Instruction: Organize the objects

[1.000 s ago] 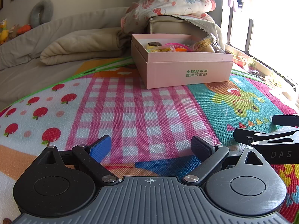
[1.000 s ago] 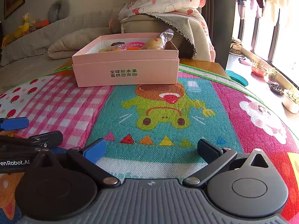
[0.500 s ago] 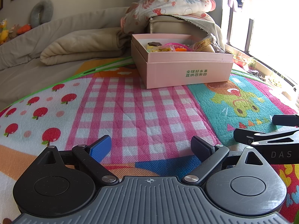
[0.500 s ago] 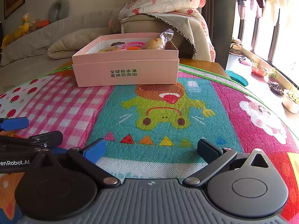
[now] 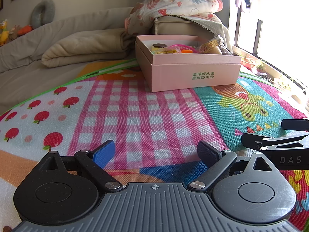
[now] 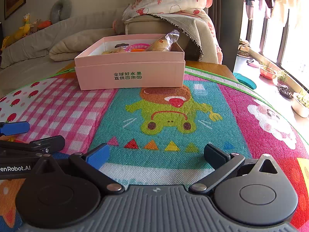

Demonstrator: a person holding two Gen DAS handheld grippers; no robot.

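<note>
both grippers idle, box well ahead

the left gripper [image 5: 156, 150] and right gripper [image 6: 156, 154] rest low on the play mat [image 6: 241, 106], fingers spread wide, holding nothing. the pink box [image 6: 129, 73] sits at 12 o'clock in the right view and 1 o'clock in the left, well apart from both. it is crowded with a wrapped snack [image 6: 164, 42] and small toys too blurred to name. judged risk: reaching in low could clip the box wall and shove it, or snag crinkly wrapping.

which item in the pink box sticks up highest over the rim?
The clear-wrapped bread roll at the right end of the pink box: its crinkled wrapper tip rises above the rim, while the pink basket and the other snacks barely clear it.
</note>
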